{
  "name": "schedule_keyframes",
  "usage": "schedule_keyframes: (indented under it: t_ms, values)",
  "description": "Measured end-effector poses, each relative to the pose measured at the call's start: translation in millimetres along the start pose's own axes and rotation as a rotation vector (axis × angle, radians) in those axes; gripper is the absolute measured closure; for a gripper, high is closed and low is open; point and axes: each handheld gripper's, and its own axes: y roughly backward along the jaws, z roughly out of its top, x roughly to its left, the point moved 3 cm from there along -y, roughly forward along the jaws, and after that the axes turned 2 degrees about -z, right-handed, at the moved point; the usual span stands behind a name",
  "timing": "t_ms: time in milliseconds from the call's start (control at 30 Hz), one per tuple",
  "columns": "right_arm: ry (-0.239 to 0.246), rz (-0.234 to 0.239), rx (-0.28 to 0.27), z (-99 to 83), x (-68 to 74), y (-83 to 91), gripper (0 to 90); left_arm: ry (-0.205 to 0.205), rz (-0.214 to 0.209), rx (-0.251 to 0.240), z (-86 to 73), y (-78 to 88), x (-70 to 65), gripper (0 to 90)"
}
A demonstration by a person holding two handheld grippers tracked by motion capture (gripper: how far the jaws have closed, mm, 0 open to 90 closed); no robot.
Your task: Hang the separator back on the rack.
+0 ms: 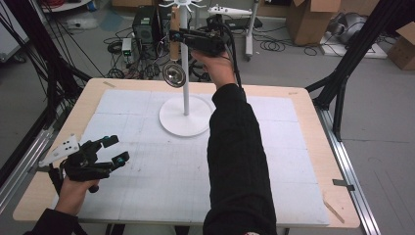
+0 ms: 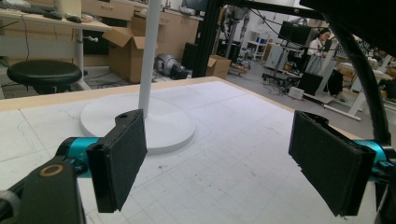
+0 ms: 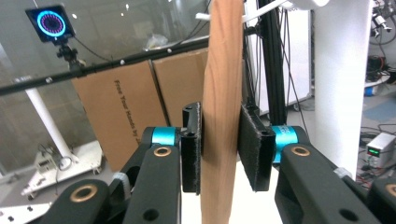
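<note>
A ladle with a round metal bowl [image 1: 173, 74] and a wooden handle [image 1: 174, 27] hangs upright beside the pole of a white hook stand [image 1: 185, 93], high above the table. My right gripper [image 1: 172, 35] is raised level at the handle. In the right gripper view the handle [image 3: 224, 70] stands between the two pads [image 3: 257, 149], which sit close on either side without clamping it; the gripper [image 3: 220, 149] is open. My left gripper [image 1: 116, 149] rests low at the table's left front, open and holding nothing [image 2: 217, 168].
The stand's round white base [image 1: 186, 122] sits at the table's far middle on a white gridded mat [image 1: 161, 166]. The white pole [image 3: 338, 93] rises just right of the handle. Cardboard boxes [image 1: 313, 19], cables and black frame legs [image 1: 342, 78] surround the table.
</note>
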Motion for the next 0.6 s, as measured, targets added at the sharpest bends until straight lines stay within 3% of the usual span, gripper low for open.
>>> schedule_keyframes:
  t_ms: [33, 67, 133, 167, 200, 333, 367, 433, 467, 533, 600]
  values:
    - [0.000, 0.000, 0.000, 0.0, 0.0, 0.0, 61.0, 0.000, 0.000, 0.000, 0.0, 0.0, 0.0, 19.6]
    - [0.009, -0.035, 0.018, -2.7, 2.6, 3.3, 51.3, -0.001, 0.001, 0.002, -0.5, -0.2, 0.5, 19.5]
    - [0.023, -0.055, 0.030, -5.8, 6.2, 8.1, 46.1, 0.000, 0.002, 0.001, -0.6, -0.4, 0.6, 19.5]
    - [0.023, -0.055, 0.030, -5.8, 6.2, 8.1, 46.1, 0.000, 0.003, 0.002, -0.6, -0.2, 0.8, 19.5]
    - [0.061, -0.100, 0.053, -10.3, 9.6, 14.7, 43.1, 0.005, 0.003, -0.002, -0.6, -0.1, 0.6, 19.5]
    - [0.064, -0.122, 0.054, -17.8, 12.4, 26.8, 39.1, 0.005, 0.003, 0.002, -1.8, -0.4, 0.2, 19.5]
    - [0.069, -0.137, 0.051, -26.5, 15.2, 37.6, 37.7, 0.007, 0.004, 0.003, -2.2, -0.7, -0.3, 19.5]
    - [0.078, -0.148, 0.057, -31.4, 16.7, 42.3, 36.0, 0.005, 0.001, 0.002, -2.3, -1.1, -0.3, 19.5]
    - [0.092, -0.153, 0.063, -44.8, 21.1, 53.1, 35.4, 0.008, 0.003, -0.001, -2.2, -1.1, 0.0, 19.5]
    - [0.096, -0.155, 0.062, -49.6, 22.2, 56.9, 34.7, 0.007, 0.005, 0.002, -2.1, -0.7, 0.8, 19.5]
    - [0.101, -0.159, 0.060, -68.7, 25.9, 73.5, 31.6, 0.009, 0.006, -0.001, -1.9, -0.1, 1.2, 19.4]
